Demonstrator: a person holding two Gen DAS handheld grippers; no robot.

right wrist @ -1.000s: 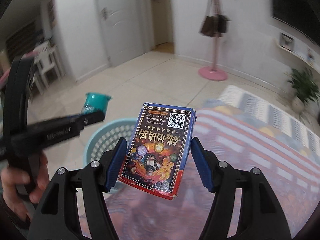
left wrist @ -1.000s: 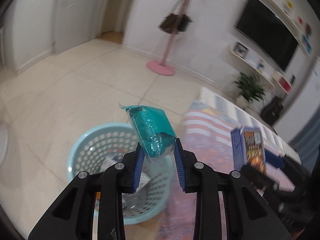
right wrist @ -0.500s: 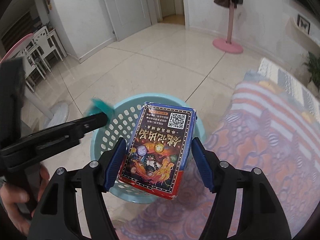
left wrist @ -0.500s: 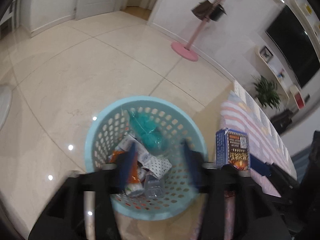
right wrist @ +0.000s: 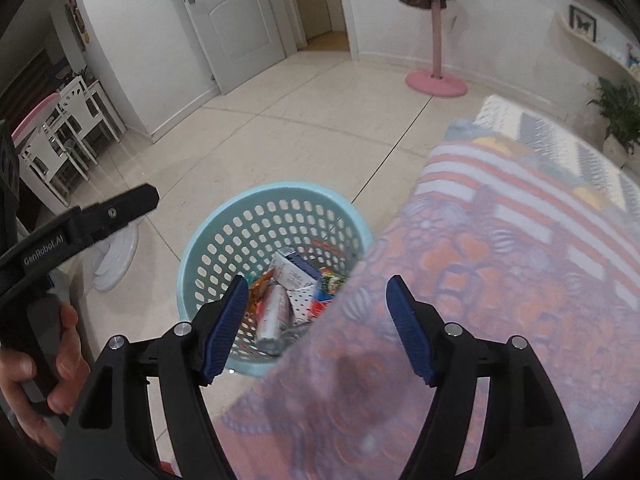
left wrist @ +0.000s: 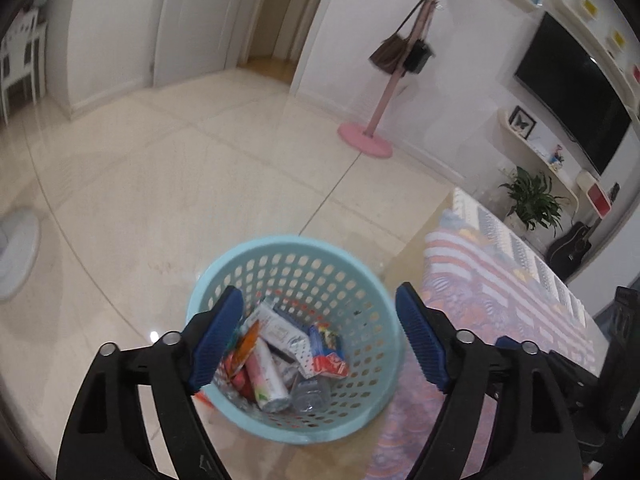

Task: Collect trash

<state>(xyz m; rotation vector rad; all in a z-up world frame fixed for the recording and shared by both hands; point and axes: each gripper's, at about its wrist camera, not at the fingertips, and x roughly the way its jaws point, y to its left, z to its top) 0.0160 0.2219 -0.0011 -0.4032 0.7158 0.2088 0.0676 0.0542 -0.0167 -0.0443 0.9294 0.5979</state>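
Observation:
A light blue perforated basket (left wrist: 352,276) stands on the tiled floor beside a patterned cloth surface; it also shows in the right wrist view (right wrist: 208,256). It holds several pieces of trash: a white carton (left wrist: 276,326), a blue and red box (left wrist: 328,346), a pink can (left wrist: 266,376), a clear bottle (left wrist: 310,390). My left gripper (left wrist: 320,338) is open and empty above the basket. My right gripper (right wrist: 314,320) is open and empty, over the basket's edge and the cloth. The left gripper's finger (right wrist: 116,210) appears at the left of the right wrist view.
The patterned cloth surface (right wrist: 500,264) lies right of the basket. A pink coat stand (left wrist: 370,138) with bags stands by the far wall. A potted plant (left wrist: 530,200) and a guitar (left wrist: 570,244) are at the right. A white round base (left wrist: 16,248) sits on the floor at left.
Both grippers opened. The teal packet left my left gripper and the blue box left my right gripper; the box now lies in the basket. Both views tilted up slightly.

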